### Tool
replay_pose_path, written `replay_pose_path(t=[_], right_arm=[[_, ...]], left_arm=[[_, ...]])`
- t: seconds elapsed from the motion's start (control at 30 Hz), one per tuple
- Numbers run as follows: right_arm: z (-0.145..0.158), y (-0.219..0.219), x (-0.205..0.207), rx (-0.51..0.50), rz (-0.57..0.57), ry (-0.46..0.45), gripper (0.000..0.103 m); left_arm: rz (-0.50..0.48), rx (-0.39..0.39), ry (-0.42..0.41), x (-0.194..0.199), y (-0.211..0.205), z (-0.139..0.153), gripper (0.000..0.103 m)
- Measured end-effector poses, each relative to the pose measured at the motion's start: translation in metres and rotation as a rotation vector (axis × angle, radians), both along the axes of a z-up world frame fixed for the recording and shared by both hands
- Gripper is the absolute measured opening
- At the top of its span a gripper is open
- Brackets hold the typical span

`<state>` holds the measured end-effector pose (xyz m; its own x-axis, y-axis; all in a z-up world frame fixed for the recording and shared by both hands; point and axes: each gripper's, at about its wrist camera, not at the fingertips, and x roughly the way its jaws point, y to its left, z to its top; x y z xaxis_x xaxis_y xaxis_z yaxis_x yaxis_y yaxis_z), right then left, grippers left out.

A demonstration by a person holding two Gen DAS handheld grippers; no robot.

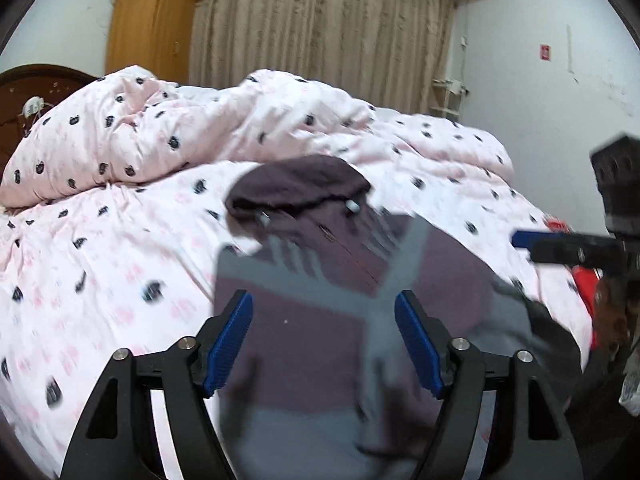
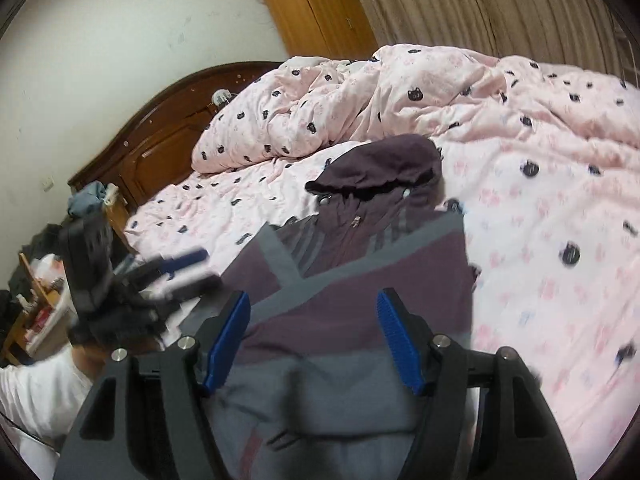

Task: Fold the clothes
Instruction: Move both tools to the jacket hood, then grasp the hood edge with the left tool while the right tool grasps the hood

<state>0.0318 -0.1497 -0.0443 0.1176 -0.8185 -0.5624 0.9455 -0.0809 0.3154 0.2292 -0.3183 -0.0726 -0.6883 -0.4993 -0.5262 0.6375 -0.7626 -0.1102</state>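
Observation:
A dark purple and grey hooded jacket (image 1: 320,300) lies front up on the pink bed, hood (image 1: 298,190) toward the far side, sleeves folded across the chest. It also shows in the right wrist view (image 2: 352,280). My left gripper (image 1: 324,344) is open and empty just above the jacket's lower body. My right gripper (image 2: 314,340) is open and empty above the jacket's grey hem. The right gripper shows at the right edge of the left wrist view (image 1: 560,246); the left gripper shows blurred at the left of the right wrist view (image 2: 160,272).
A crumpled pink duvet with black cat prints (image 1: 168,136) is heaped at the far side of the bed (image 2: 560,220). A wooden headboard (image 2: 160,140), a wardrobe (image 1: 150,28) and curtains (image 1: 320,32) stand behind. Clutter lies beside the bed (image 2: 36,292).

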Motion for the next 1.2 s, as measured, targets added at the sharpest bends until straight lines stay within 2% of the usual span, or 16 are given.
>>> replay_pose_path(t=[0.23,0.4,0.5,0.63,0.77,0.93,1.2], right_arm=[[0.009,-0.061,-0.035,0.094,0.014,0.095,0.071],[0.005,-0.111,-0.072,0.169,-0.008,0.104,0.071],[0.001,-0.144,-0.101,0.19,-0.029,0.057,0.071],[-0.008,-0.187,-0.141,0.216,-0.061,-0.042,0.071],[-0.019,-0.225,-0.173,0.226,-0.06,-0.134,0.071],[-0.039,-0.263,-0.2,0.248,-0.049,-0.214,0.071],[-0.066,-0.299,-0.217,0.27,-0.03,-0.249,0.071]], left_arm=[[0.06,0.065,0.007,-0.027,-0.088,0.01,0.07],[0.111,0.146,0.044,-0.051,-0.15,-0.001,0.07],[0.121,0.222,0.072,-0.062,-0.182,-0.013,0.07],[0.128,0.373,0.101,-0.076,-0.232,-0.036,0.07],[0.082,0.471,0.115,-0.088,-0.262,-0.053,0.07],[0.002,0.509,0.074,-0.11,-0.281,-0.067,0.07],[-0.038,0.519,0.027,-0.134,-0.291,-0.088,0.07]])
